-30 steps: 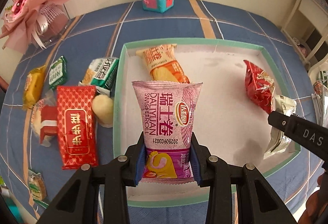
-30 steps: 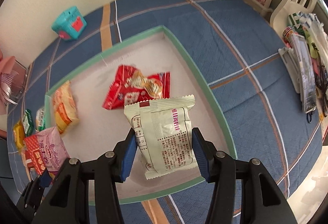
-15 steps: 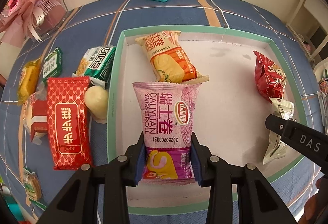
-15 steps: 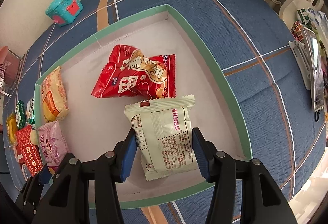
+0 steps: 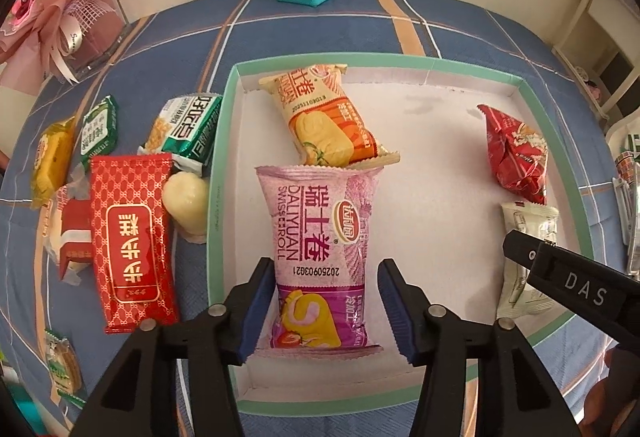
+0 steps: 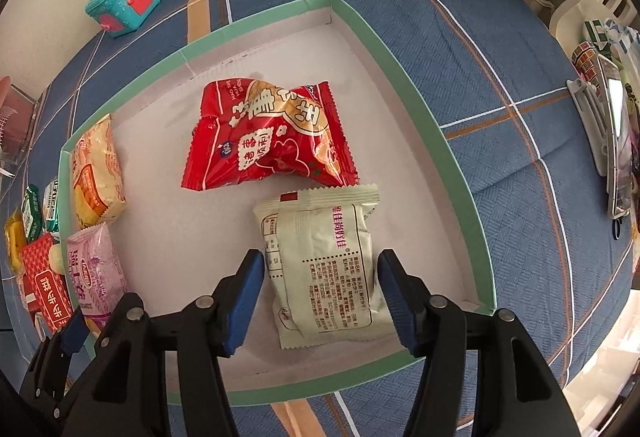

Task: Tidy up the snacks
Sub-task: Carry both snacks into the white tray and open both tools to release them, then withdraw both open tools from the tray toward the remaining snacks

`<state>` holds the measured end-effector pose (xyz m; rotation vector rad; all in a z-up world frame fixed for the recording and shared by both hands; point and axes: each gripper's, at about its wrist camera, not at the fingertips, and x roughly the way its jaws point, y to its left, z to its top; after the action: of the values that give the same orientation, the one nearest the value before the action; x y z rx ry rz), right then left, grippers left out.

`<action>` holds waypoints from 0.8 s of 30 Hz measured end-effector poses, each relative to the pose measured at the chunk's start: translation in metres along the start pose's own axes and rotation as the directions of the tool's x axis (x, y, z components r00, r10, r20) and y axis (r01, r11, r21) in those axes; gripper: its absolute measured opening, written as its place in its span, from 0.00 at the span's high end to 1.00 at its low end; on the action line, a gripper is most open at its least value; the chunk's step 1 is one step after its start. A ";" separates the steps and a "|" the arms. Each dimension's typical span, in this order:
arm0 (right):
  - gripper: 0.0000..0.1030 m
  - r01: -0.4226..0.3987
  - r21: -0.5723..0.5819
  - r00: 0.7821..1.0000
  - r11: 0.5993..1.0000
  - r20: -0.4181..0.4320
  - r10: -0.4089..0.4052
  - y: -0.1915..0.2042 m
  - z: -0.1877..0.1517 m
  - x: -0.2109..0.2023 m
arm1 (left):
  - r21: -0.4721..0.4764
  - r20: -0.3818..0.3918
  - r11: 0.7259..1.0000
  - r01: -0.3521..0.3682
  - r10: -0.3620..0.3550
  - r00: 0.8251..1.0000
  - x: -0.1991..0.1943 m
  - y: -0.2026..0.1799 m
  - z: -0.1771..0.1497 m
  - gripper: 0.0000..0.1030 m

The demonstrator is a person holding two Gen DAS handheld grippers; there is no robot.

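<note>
Risk now is snagging on retreat. My left gripper (image 5: 326, 311) jaws have just been opening, parted with gaps either side of the pink Swiss roll pack (image 5: 320, 257), which lies in the tray (image 5: 218, 197), far end touching the orange pack (image 5: 328, 117). My right gripper (image 6: 320, 303) jaws have also just been opening around the white pack (image 6: 326, 265), near the tray's right wall, just beside the red pack (image 6: 272, 135). Lifting crooked could drag either pack; loose snacks left of the tray still wait.
</note>
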<state>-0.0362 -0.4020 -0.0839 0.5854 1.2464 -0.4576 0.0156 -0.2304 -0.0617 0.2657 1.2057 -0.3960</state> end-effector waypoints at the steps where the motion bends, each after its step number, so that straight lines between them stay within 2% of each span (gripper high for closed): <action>1: 0.39 -0.002 0.000 1.000 1.000 0.003 0.002 0.000 0.000 -0.002 | 0.002 0.002 1.000 0.001 -0.001 1.000 -0.002 0.000 0.001 0.43; 3: 0.36 -0.005 0.000 1.000 1.000 0.016 0.005 0.001 0.002 -0.008 | 0.009 0.011 1.000 0.004 -0.004 1.000 -0.007 -0.001 0.002 0.42; 10: 0.36 -0.023 -0.008 0.996 1.000 0.085 0.023 0.003 0.004 -0.036 | 0.007 0.067 1.000 0.028 -0.028 0.997 -0.034 0.001 0.006 0.41; 16: 0.36 -0.036 -0.018 0.988 0.999 0.147 0.039 0.002 -0.001 -0.060 | -0.035 0.111 0.999 0.039 -0.035 0.993 -0.056 0.015 0.008 0.39; 24: 0.36 -0.049 -0.029 0.982 0.998 0.183 0.053 0.000 -0.006 -0.073 | -0.172 0.116 0.983 -0.057 0.078 0.990 -0.064 0.061 0.006 0.39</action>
<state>-0.0604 -0.3979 -0.0144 0.5406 1.0577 -0.4424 0.0279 -0.1676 0.0002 0.1342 1.0996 -0.2457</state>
